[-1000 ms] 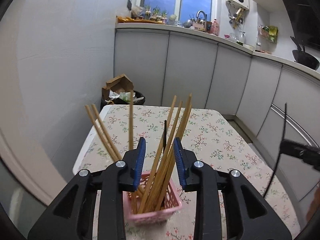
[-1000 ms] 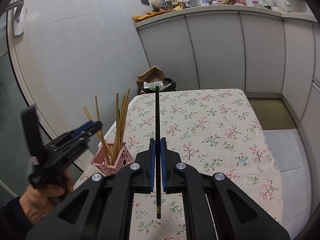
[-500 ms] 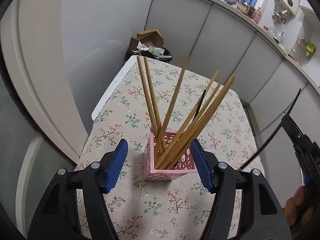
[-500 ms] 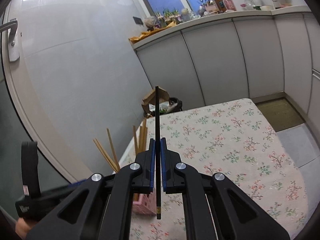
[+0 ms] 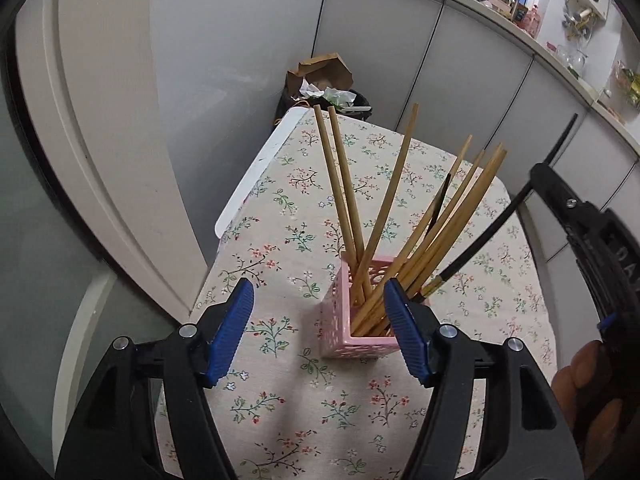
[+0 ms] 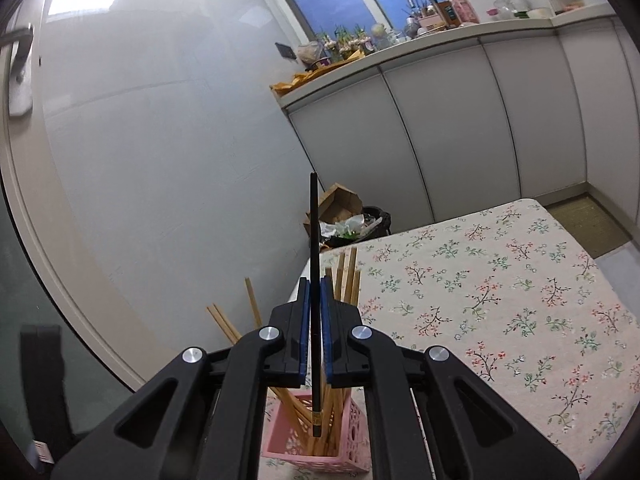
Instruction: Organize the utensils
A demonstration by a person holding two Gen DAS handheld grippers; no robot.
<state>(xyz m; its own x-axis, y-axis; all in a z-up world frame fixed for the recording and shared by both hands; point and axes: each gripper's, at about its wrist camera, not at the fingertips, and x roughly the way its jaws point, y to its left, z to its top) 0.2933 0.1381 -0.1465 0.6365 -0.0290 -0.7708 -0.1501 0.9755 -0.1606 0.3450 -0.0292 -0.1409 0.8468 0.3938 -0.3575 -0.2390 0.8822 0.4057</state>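
Note:
A pink perforated basket [image 5: 344, 328] stands on the floral table [image 5: 280, 248] and holds several wooden chopsticks [image 5: 384, 208] and one black one. My left gripper [image 5: 318, 332] is open, its blue pads on either side of the basket, not touching it. My right gripper [image 6: 315, 320] is shut on a black chopstick [image 6: 314, 240]. It hangs over the basket [image 6: 280, 440], its lower gold-banded tip [image 6: 317, 426] at the rim among the wooden sticks. In the left wrist view the same black chopstick [image 5: 480, 240] slants down from the right toward the basket.
A bin with cardboard and trash [image 5: 320, 84] stands beyond the table's far end. White cabinets [image 6: 460, 128] run along the back and right. A white door and wall [image 5: 120, 120] lie close on the left.
My right gripper has carried the black chopstick left and over the basket, its tip now at the rim. My left gripper opened wide and drew back from the basket.

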